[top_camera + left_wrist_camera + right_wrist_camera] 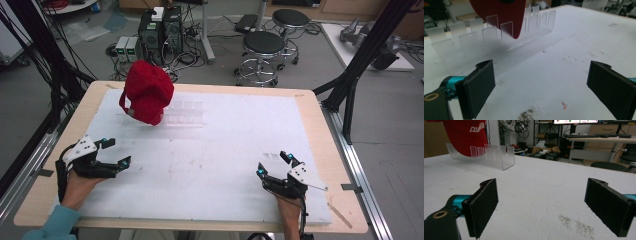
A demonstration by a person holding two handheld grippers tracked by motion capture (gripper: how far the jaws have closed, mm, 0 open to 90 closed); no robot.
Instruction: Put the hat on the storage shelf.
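A red cap [147, 91] stands in a clear slotted acrylic rack [186, 114] at the back left of the white mat. Its brim [506, 15] hangs down between the rack's tabs [491, 31]; white lettering shows on the cap [466, 135] above the rack [496, 157]. My left gripper [116, 151] rests open near the mat's left edge, nothing between its jaws. My right gripper [274, 164] rests open at the front right, also holding nothing. In the gripper views the left gripper [541, 87] and right gripper [541, 207] point toward the rack over bare mat.
The white mat [210, 160] covers a wooden table [320, 125]. Black frame posts [350, 85] flank the table. Stools [262, 55] and computer towers [160, 32] stand on the floor behind. Small dirt marks [526, 115] dot the mat.
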